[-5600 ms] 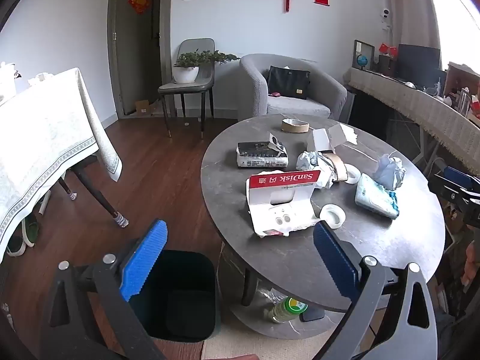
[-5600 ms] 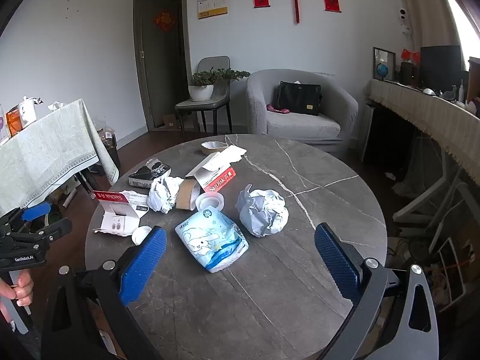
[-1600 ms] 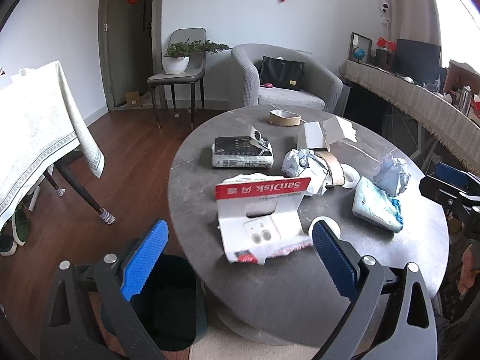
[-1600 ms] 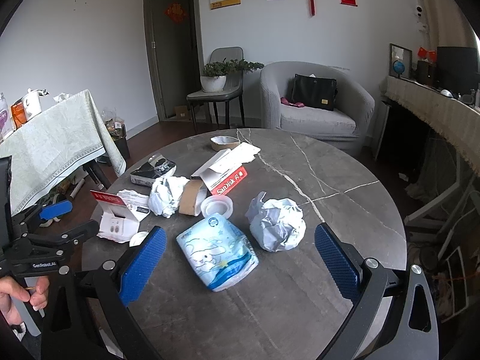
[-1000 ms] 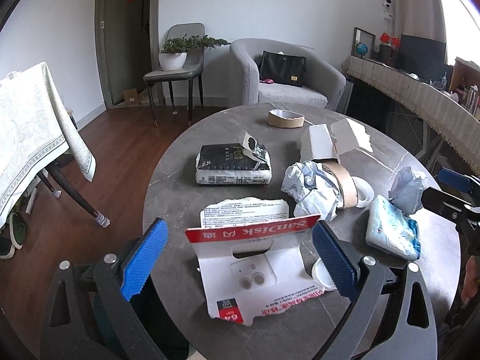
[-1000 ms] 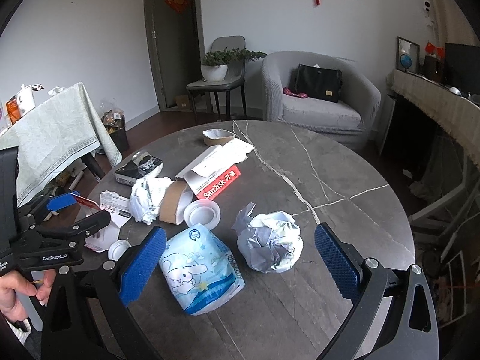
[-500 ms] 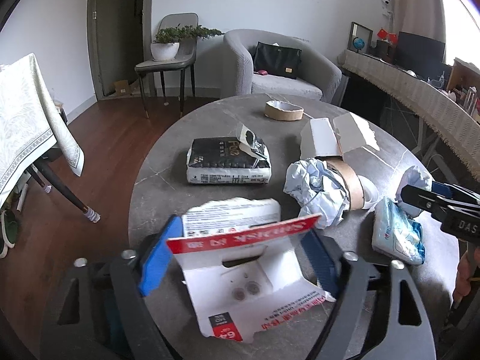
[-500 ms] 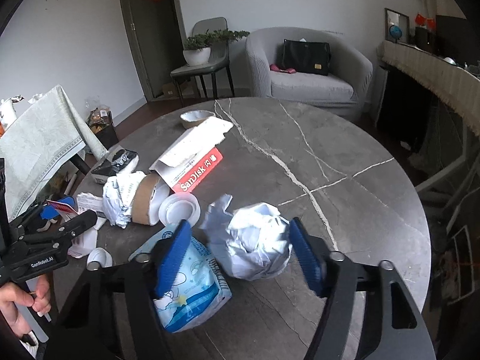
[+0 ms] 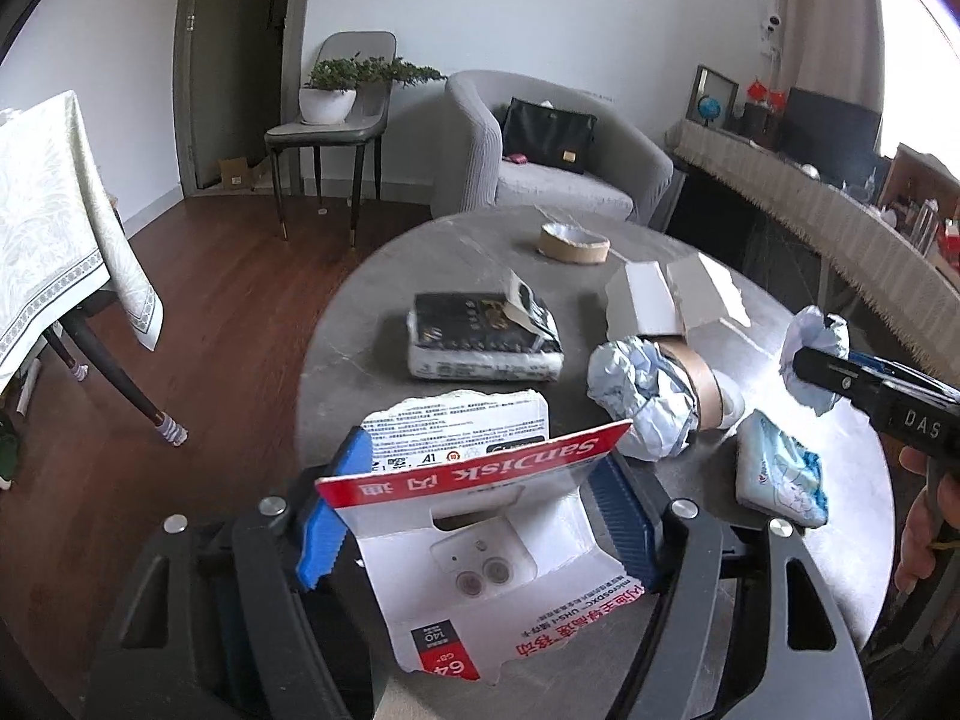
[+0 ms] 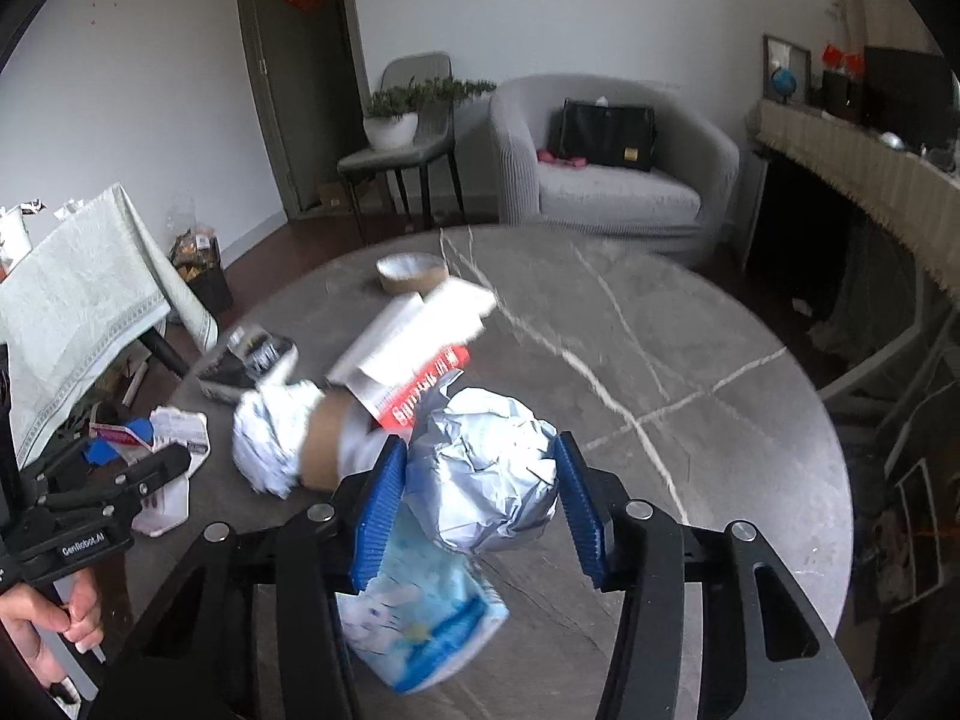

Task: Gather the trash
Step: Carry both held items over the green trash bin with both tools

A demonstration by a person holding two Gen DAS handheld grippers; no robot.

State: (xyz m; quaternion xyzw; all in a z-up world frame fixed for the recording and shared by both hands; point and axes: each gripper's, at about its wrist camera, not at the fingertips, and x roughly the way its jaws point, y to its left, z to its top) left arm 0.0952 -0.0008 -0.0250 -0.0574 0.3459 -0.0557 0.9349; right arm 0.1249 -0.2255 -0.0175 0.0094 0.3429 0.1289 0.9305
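crumpled paper ball point(image 10: 486, 468) sits squeezed in the right gripper point(image 10: 477, 510); light, springy (grip mid-bulge). left gripper point(image 9: 474, 516) pinches the flimsy sandisk card point(image 9: 480, 534) edgewise.

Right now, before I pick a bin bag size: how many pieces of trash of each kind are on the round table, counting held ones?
Crumpled paper balls: 2
Brown tape rolls: 2
SanDisk packaging: 2
Black packet: 1
Blue tissue pack: 1
White round lid: 1
Total: 9
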